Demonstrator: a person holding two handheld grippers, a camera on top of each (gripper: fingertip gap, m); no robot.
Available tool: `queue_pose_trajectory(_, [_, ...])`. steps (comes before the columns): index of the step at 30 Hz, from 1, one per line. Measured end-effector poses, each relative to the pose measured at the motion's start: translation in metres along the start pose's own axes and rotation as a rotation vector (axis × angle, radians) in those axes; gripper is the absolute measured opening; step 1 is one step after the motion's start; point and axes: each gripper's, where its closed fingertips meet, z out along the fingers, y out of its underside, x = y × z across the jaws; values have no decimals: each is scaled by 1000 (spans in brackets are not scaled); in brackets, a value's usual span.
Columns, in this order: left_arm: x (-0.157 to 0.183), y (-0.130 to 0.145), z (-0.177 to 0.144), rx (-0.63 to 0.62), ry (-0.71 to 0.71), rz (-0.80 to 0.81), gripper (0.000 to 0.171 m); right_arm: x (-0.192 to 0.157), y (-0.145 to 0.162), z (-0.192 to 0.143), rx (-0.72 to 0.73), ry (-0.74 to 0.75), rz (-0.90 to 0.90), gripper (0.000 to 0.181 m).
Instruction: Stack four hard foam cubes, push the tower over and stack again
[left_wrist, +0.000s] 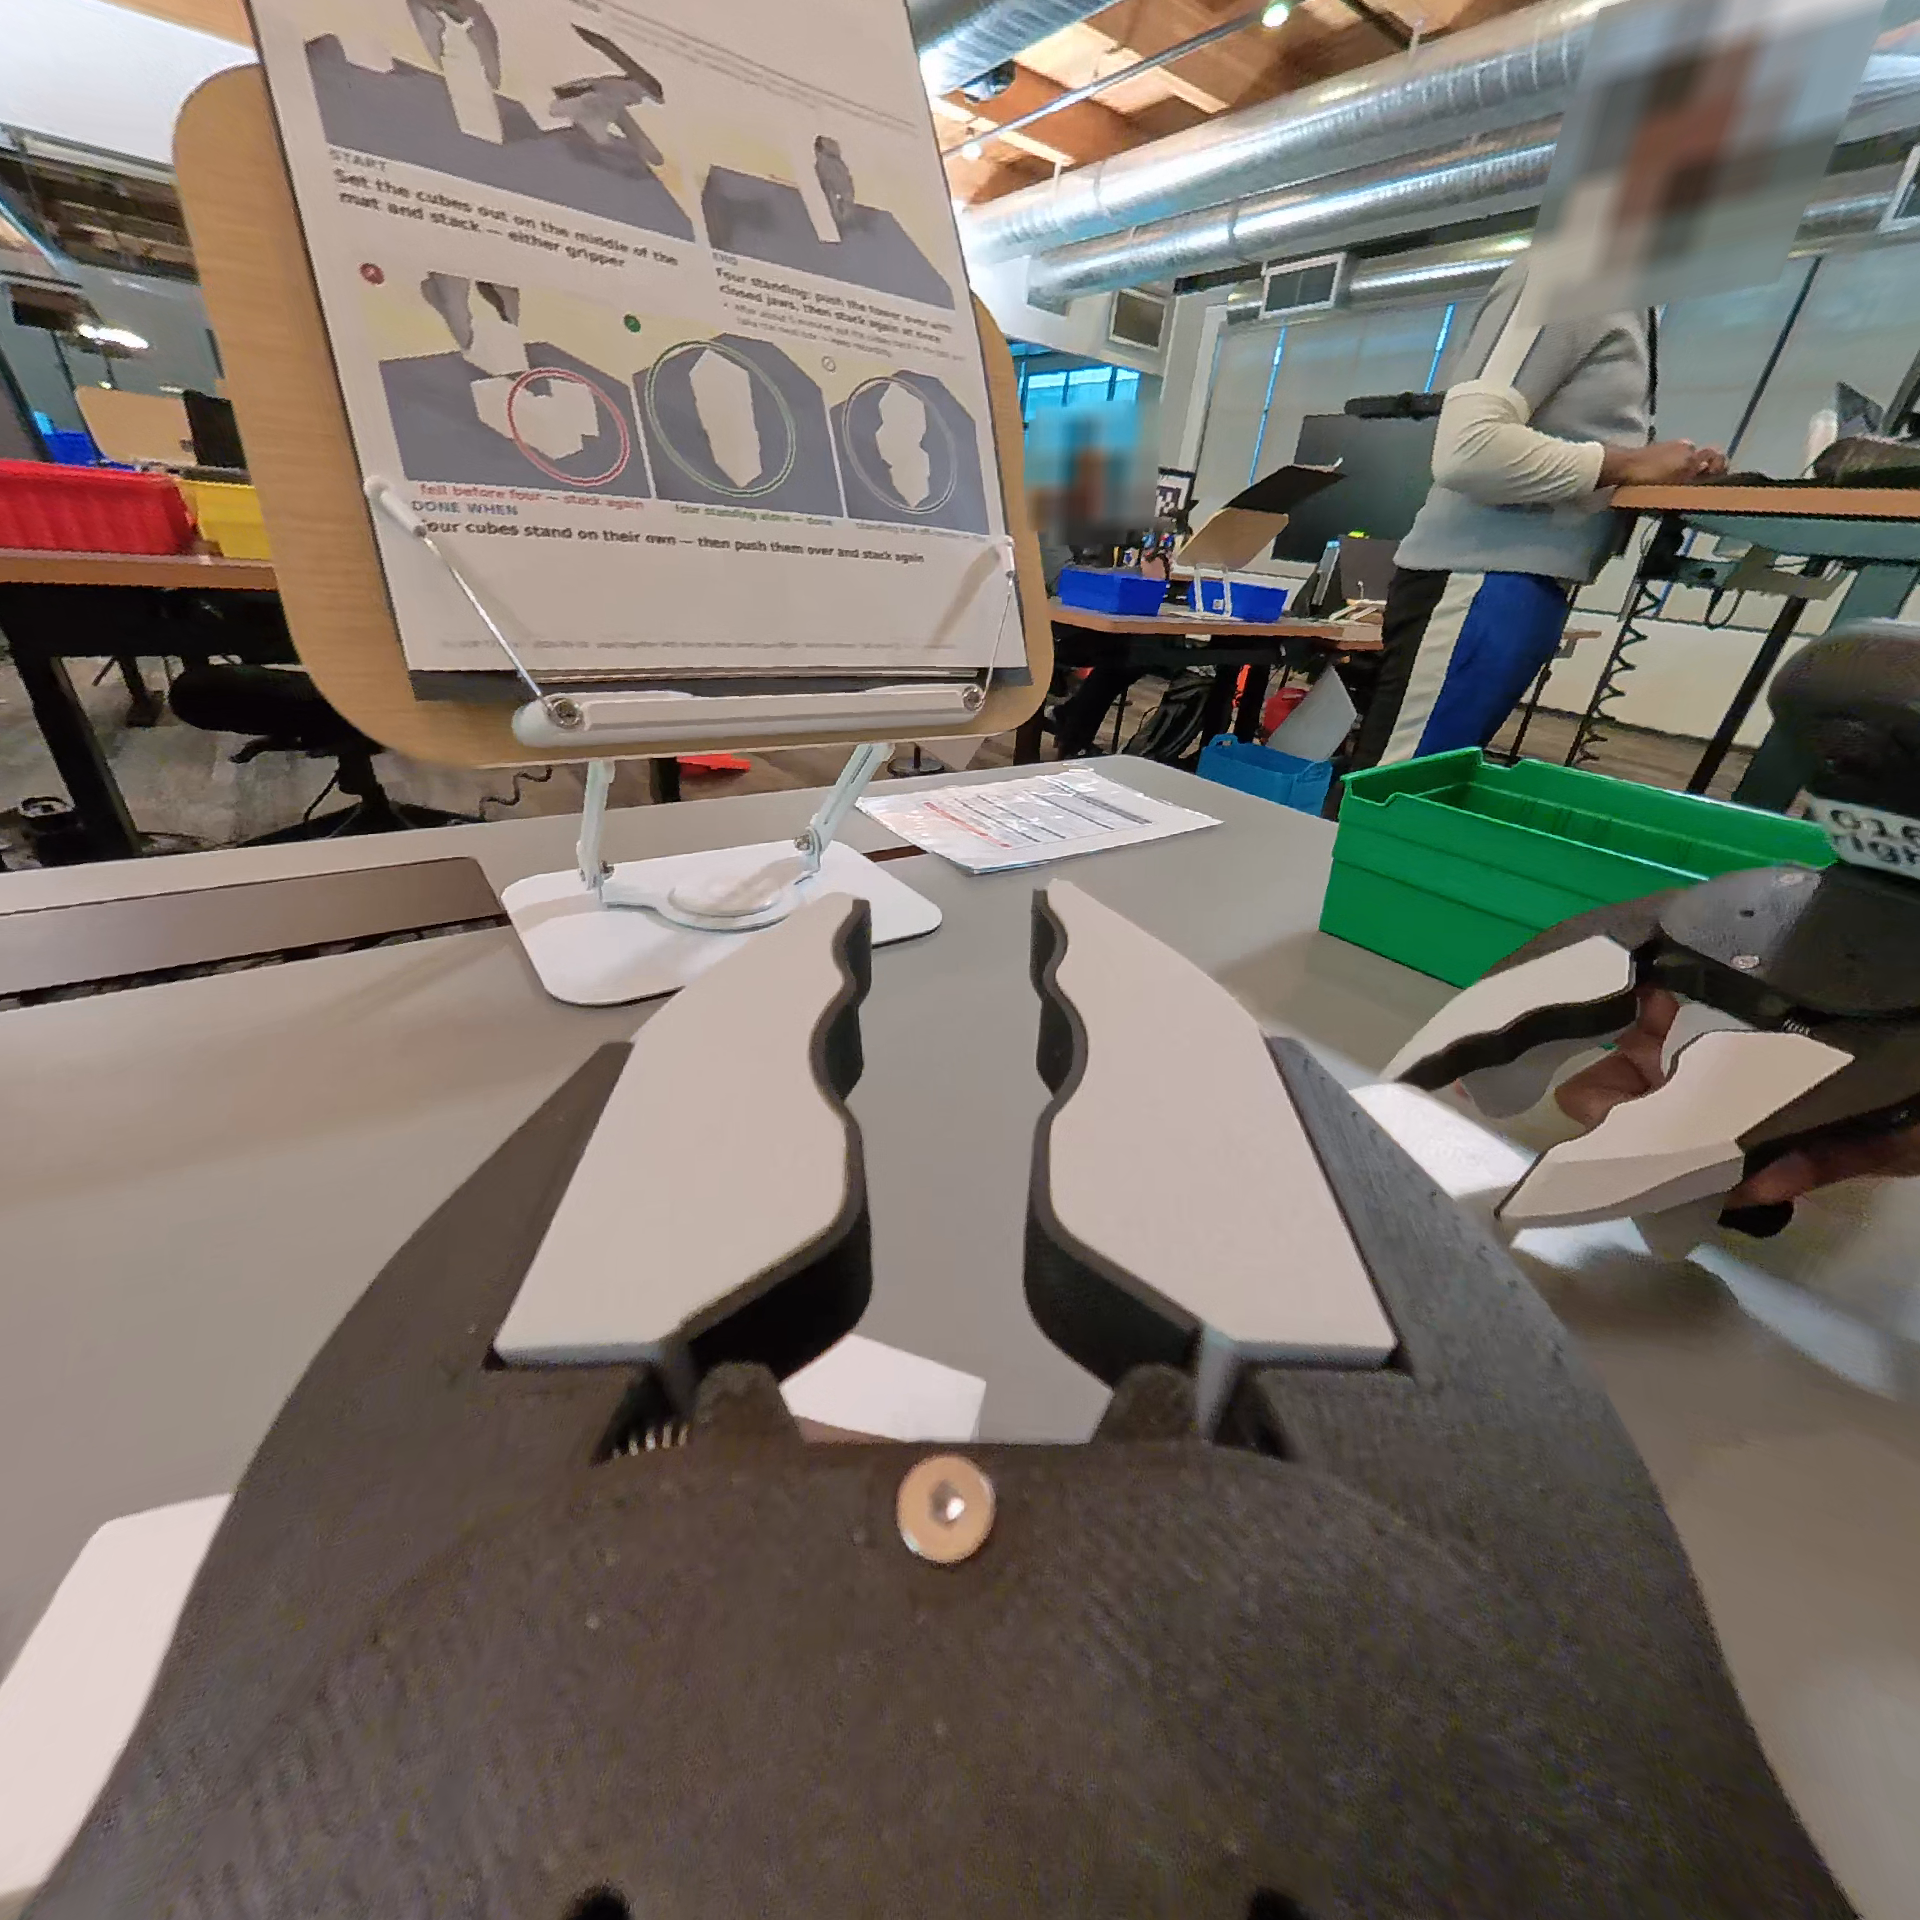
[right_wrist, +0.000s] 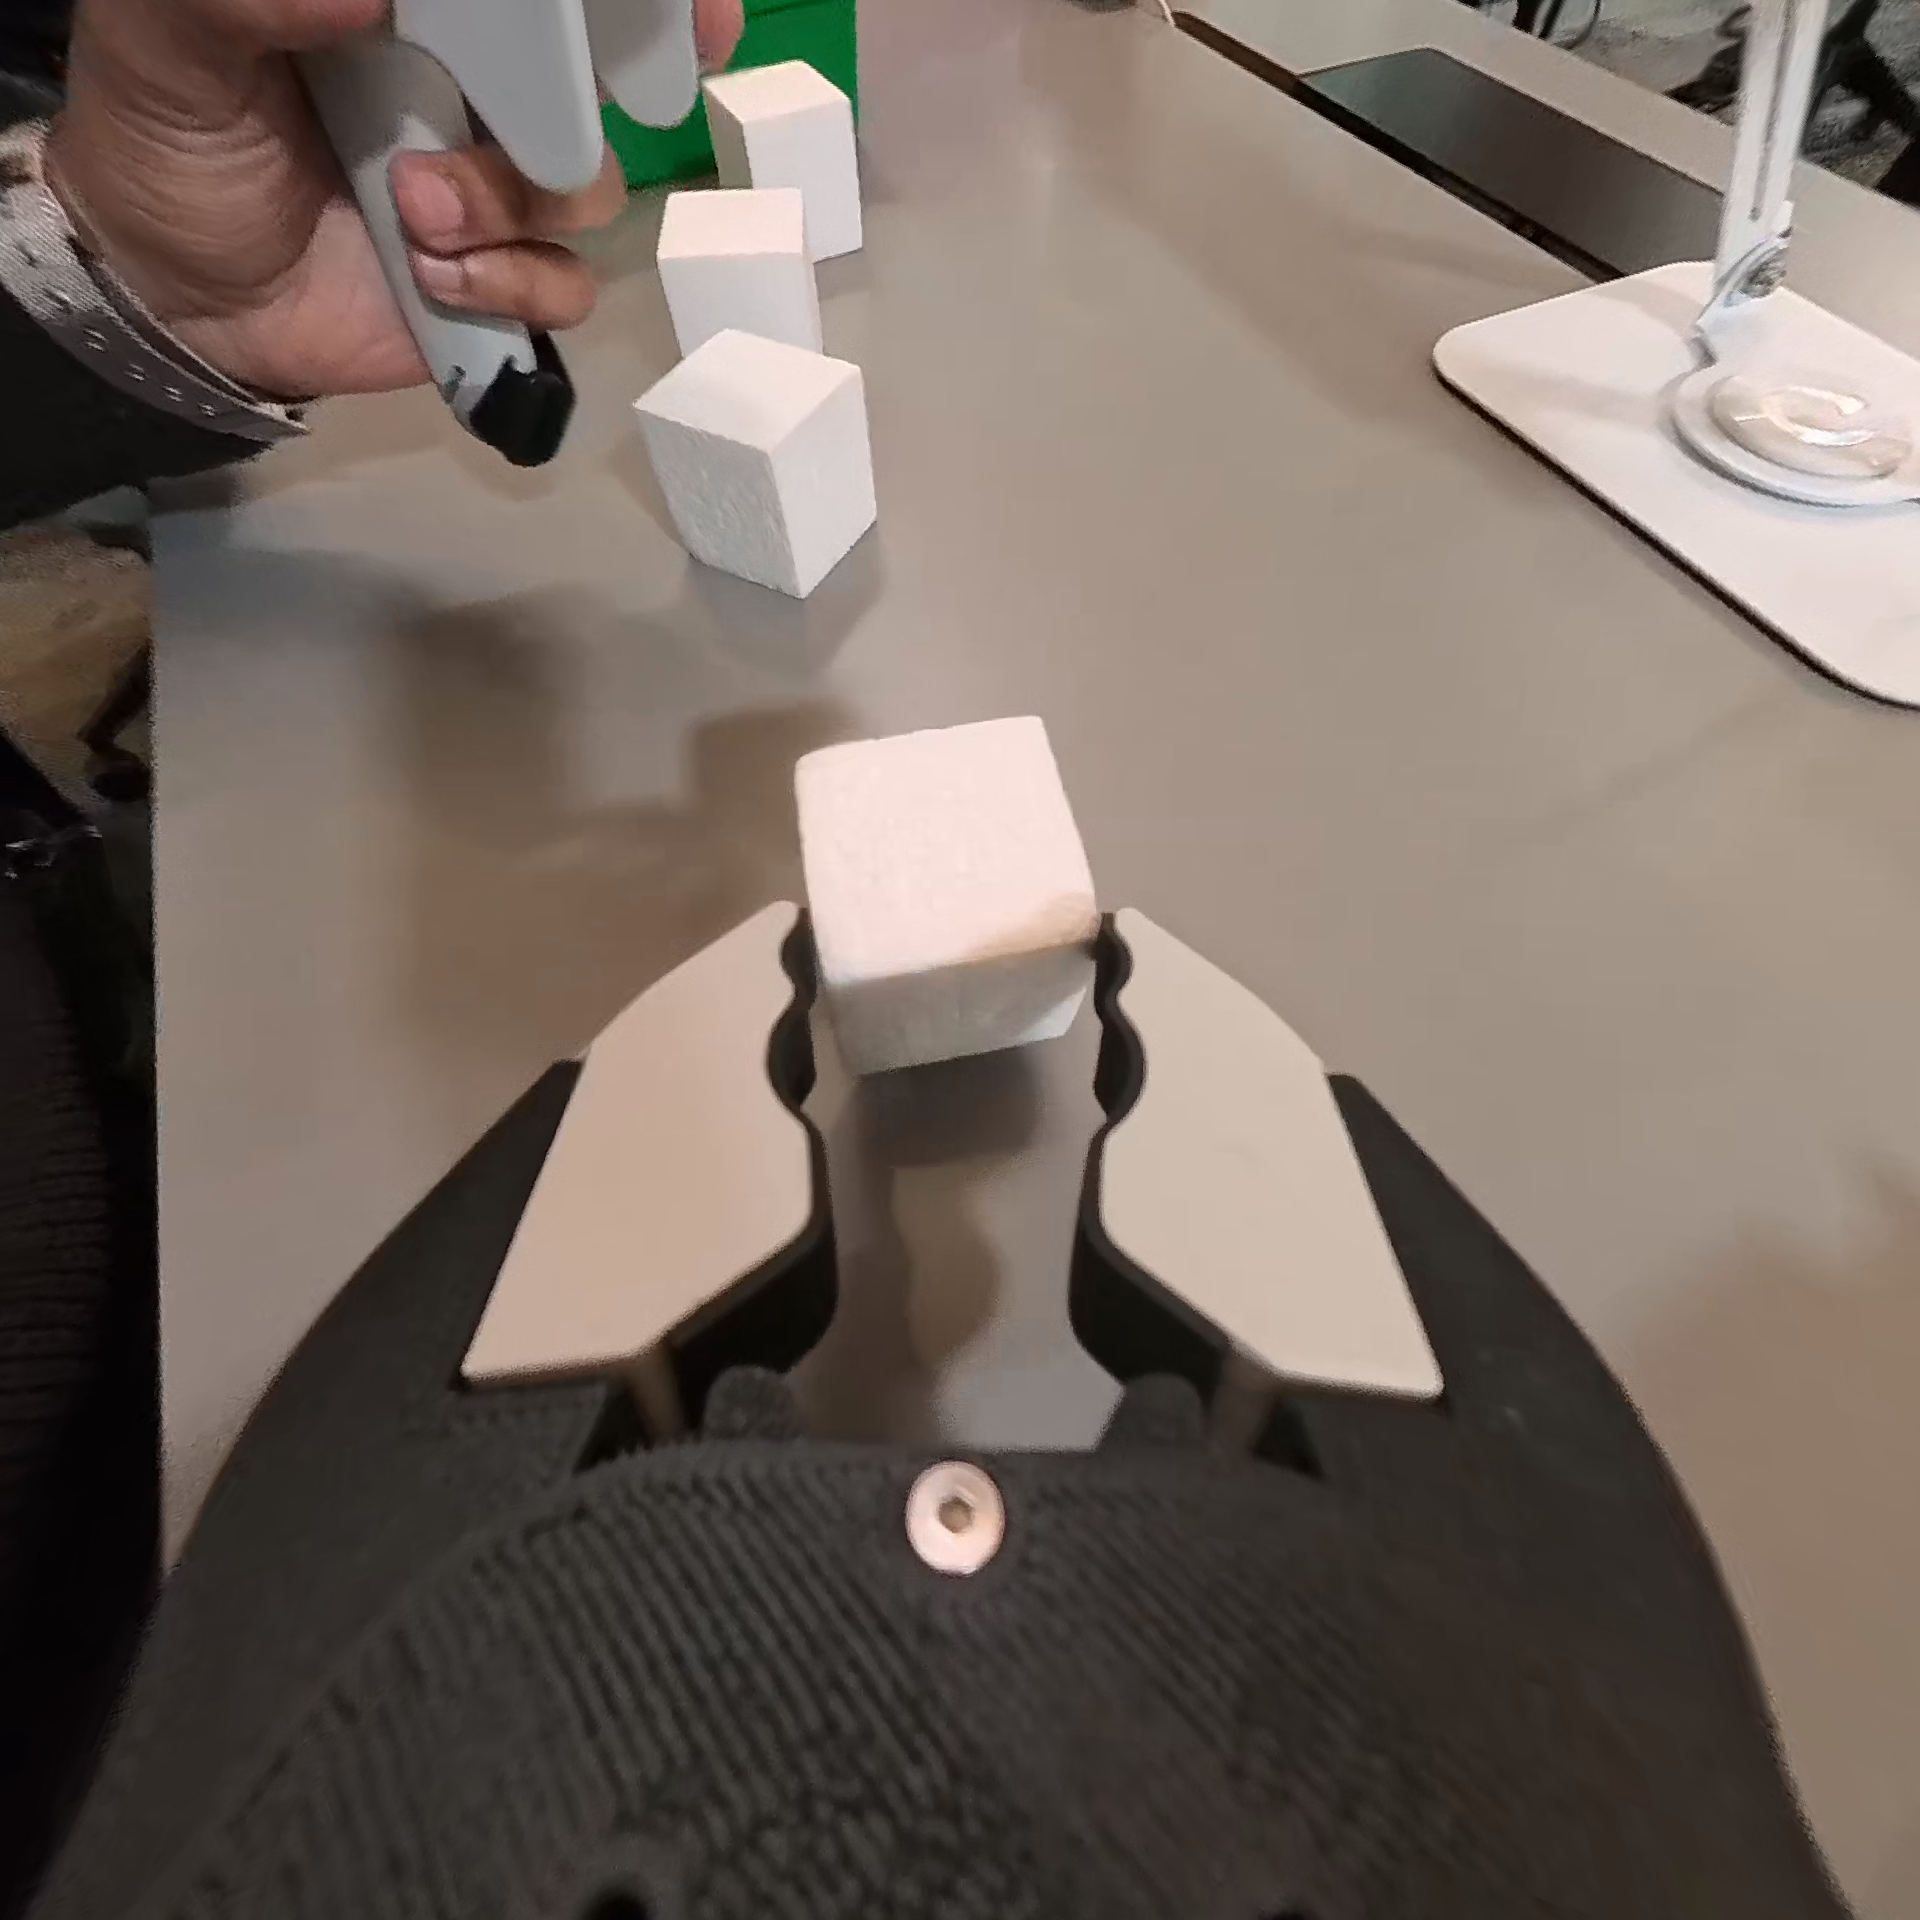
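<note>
In the right wrist view, my right gripper (right_wrist: 951, 935) is shut on a white foam cube (right_wrist: 935, 852), with a fingertip on each side. It holds the cube tilted, a little above the grey table (right_wrist: 1299, 727); a shadow lies beneath. Three more white cubes stand apart in a loose row at far left: near (right_wrist: 758, 468), middle (right_wrist: 738, 265), far (right_wrist: 795, 145). My left gripper (left_wrist: 948, 914) is open and empty. It also shows in the right wrist view (right_wrist: 597, 94), held by a hand above the far cubes.
A green bin (left_wrist: 1507, 862) stands at the table's far right. A document stand (left_wrist: 644, 416) with a white base (right_wrist: 1662, 436) stands at the back, with a bagged paper sheet (left_wrist: 1039, 821) beside it. A person stands at another desk beyond. The gap from one gripper's tips to the other's is roughly 20 cm. From either gripper's tips it is about 35 cm to the white base (right_wrist: 1662, 436). It turns up in the left wrist view (left_wrist: 718, 935) as well.
</note>
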Motion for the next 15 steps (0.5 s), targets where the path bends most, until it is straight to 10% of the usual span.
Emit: queue_pose_trajectory(15, [-36,5,-51,-56,-161,5,32,-10,-30,16,-156,-49,-200,53])
